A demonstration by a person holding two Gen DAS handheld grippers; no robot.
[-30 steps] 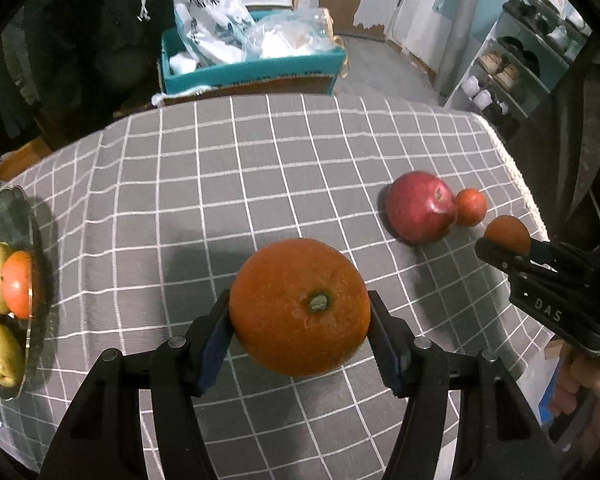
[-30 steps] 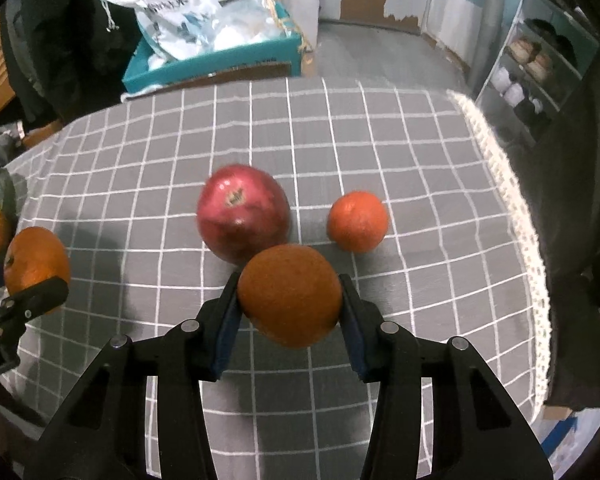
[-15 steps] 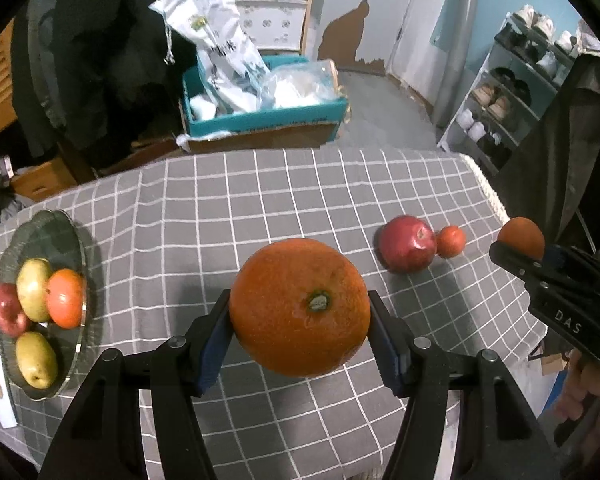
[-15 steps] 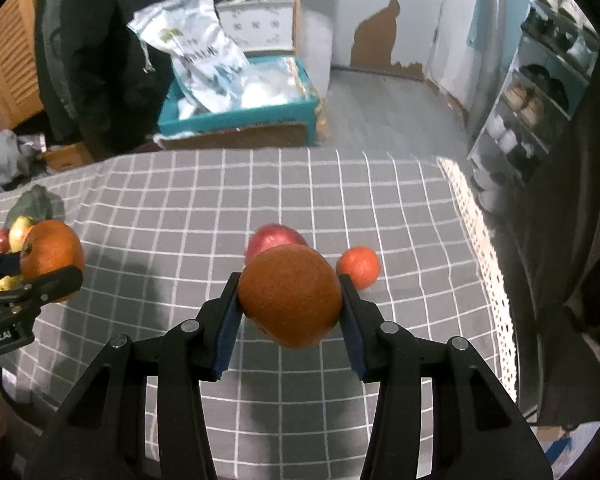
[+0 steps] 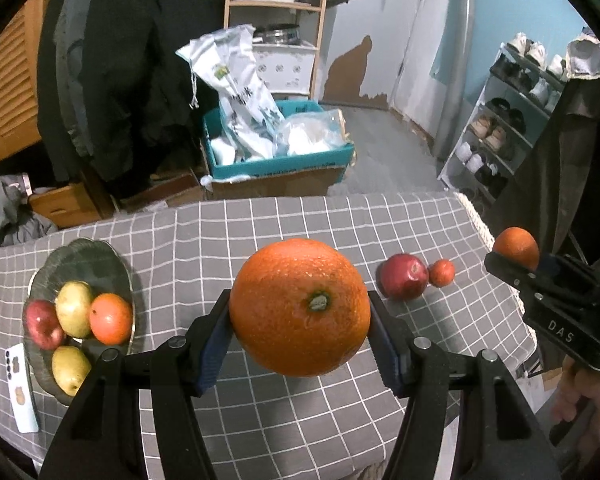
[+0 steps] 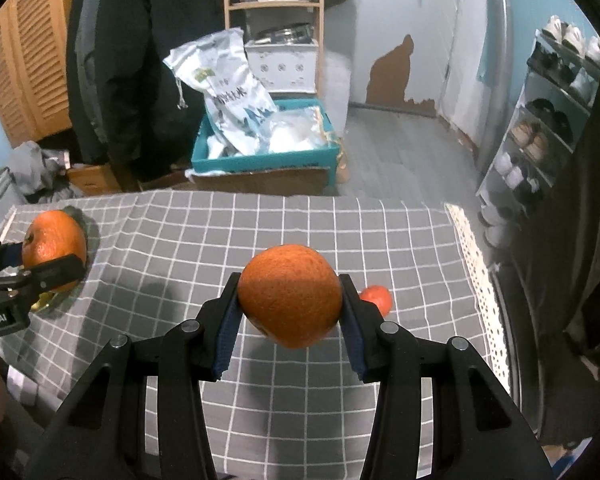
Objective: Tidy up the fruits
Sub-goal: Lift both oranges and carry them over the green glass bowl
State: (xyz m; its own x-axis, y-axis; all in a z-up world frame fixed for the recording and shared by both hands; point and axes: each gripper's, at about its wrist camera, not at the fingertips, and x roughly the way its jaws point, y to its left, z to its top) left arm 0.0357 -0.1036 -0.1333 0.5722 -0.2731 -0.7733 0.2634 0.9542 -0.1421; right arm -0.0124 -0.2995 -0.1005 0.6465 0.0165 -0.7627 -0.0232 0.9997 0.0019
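Gray checked bench below. Glass plate of fruit at 9 o'clock. Big orange squeezed in left gripper fingers. Smaller orange squeezed in right gripper fingers. Red apple touching tiny tangerine at 3 o'clock.

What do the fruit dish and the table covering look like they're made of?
The dish looks like dark tinted glass with a glossy finish: the checks seem to show faintly through its scalloped rim, though glazed ceramic is possible. The tablecloth looks like matte woven fabric: grey with white grid lines, slight wrinkles, a pale fringed edge.
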